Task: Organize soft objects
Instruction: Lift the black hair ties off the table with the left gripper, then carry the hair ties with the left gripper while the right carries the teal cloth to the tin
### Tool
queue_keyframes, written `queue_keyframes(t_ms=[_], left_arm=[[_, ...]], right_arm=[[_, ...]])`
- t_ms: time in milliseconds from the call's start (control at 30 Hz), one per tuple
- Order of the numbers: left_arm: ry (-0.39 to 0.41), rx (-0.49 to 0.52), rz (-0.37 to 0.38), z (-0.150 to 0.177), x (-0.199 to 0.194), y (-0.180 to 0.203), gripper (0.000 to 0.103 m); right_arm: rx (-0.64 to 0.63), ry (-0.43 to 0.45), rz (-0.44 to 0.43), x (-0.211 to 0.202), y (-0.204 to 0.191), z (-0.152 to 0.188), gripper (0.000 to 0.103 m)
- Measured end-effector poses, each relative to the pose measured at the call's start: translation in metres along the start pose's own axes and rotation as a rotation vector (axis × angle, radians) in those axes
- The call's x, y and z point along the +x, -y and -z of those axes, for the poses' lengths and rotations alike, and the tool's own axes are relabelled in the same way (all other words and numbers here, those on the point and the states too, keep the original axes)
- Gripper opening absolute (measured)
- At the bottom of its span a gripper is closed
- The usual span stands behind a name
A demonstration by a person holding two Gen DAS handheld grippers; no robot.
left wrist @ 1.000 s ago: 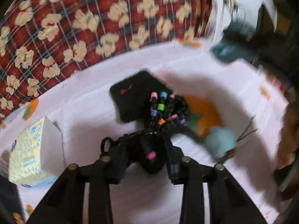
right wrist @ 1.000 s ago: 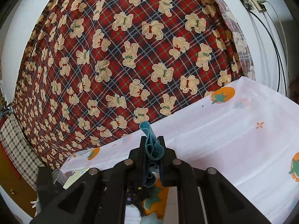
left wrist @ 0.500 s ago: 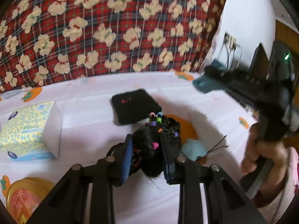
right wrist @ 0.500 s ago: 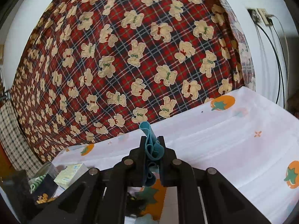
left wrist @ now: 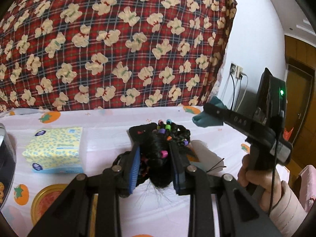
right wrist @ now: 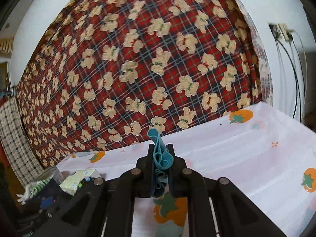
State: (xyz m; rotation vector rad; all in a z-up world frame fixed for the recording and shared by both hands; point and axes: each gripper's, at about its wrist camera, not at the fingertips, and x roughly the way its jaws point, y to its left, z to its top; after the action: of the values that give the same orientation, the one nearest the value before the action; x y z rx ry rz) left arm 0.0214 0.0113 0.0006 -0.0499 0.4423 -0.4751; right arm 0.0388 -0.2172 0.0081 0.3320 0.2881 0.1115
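My left gripper (left wrist: 156,158) is shut on a black braided hairpiece with coloured beads (left wrist: 158,154), lifted a little above the white sheet. Behind the hairpiece a black pad (left wrist: 138,131) lies on the sheet, partly hidden. To the right a person's hand holds my right gripper (left wrist: 206,111), shut on a folded teal cloth (left wrist: 205,119). In the right wrist view that teal cloth (right wrist: 161,156) is pinched upright between the pads of the right gripper (right wrist: 161,150), above the sheet.
A yellow tissue pack (left wrist: 55,150) lies at the left, a round gold tin (left wrist: 45,199) at the lower left. A red plaid bear blanket (left wrist: 118,49) rises behind the sheet. Wall sockets with cables (left wrist: 236,73) are at the right. The sheet's orange print (right wrist: 169,207) lies below the cloth.
My left gripper closed on the hairpiece and lifted it, tilting up so the blanket and wall fill more of the view. The right gripper with the teal cloth drifted sideways and rolled slightly.
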Motion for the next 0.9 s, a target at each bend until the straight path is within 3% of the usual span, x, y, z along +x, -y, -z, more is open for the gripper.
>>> queue_keyframes(t_ms=[233, 533, 667, 900], left_arm=[[0.029, -0.014, 0.013, 0.004, -0.017, -0.01, 0.026], [0.041, -0.02, 0.062, 0.012, -0.04, -0.017, 0.026], [0.047, -0.013, 0.075, 0.015, -0.052, -0.021, 0.026], [0.068, -0.016, 0.065, 0.016, -0.07, -0.034, 0.026]], right_arm=[[-0.071, 0.061, 0.051, -0.025, -0.029, 0.014, 0.011], [-0.165, 0.074, 0.084, -0.045, -0.061, 0.037, 0.011], [-0.143, 0.109, 0.094, -0.058, -0.065, 0.041, 0.011], [-0.109, 0.074, 0.07, -0.063, -0.079, 0.051, 0.011]])
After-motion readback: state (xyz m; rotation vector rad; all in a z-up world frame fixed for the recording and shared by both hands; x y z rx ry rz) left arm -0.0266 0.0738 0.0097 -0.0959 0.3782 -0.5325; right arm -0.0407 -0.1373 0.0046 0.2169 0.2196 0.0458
